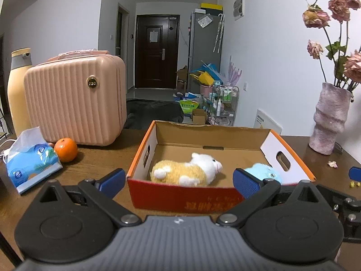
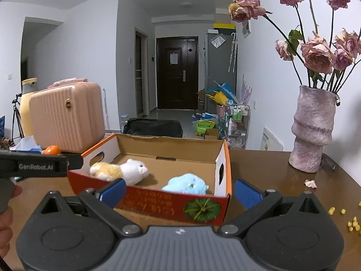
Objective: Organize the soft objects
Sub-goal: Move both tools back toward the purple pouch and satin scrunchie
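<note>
Plush toys are lying inside the open cardboard box (image 1: 212,140) on the brown wooden bench (image 1: 101,164): a yellow-and-white one (image 1: 185,169) and a light-blue one (image 2: 187,184). Both the left gripper (image 1: 178,179) and the right gripper (image 2: 179,190) are hovering just before the box, jaws spread and pinching nothing.

Black gripper (image 1: 178,178), blue pads (image 1: 244,184)

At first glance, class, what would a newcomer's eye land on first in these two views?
Probably the open cardboard box with red front and orange rim at the table's centre, holding a yellow-and-white plush animal and a pale blue plush animal. Next, the ribbed pink hard-shell case behind it to the left, and the wilted pink roses in a mauve textured vase to the right.
</note>
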Available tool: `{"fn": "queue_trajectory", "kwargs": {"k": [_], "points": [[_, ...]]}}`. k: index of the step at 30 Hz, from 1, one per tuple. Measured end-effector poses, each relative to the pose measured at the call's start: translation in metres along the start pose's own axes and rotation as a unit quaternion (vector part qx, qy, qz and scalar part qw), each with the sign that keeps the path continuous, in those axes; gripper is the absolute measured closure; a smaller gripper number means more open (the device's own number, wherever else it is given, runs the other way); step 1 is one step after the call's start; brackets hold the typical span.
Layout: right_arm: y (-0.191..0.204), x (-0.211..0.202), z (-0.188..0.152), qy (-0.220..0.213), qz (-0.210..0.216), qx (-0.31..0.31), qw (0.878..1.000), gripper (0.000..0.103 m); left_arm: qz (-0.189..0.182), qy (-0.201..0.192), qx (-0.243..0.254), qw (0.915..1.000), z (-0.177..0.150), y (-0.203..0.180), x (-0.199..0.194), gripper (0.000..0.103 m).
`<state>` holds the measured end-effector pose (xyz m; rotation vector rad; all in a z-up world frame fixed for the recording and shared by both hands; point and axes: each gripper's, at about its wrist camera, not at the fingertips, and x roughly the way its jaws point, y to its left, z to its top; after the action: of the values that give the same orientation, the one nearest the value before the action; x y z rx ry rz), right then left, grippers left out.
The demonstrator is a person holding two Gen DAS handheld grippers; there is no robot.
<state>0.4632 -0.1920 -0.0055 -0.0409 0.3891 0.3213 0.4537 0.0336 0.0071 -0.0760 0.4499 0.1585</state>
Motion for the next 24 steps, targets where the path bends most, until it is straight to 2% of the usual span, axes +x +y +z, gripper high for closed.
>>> {"fn": "queue_trajectory", "kwargs": {"k": [8, 24], "points": [[0.01, -0.035, -0.025, -0.006, -0.001, -0.012, 1.0, 0.0, -0.007, 0.007, 0.003, 1.0, -0.02, 0.003, -0.03, 0.0], [0.02, -0.081, -0.068, 0.008, 0.012, -0.005, 1.0, 0.0, -0.013, 0.028, 0.01, 0.9995, -0.063, 0.01, -0.083, 0.0]]}}
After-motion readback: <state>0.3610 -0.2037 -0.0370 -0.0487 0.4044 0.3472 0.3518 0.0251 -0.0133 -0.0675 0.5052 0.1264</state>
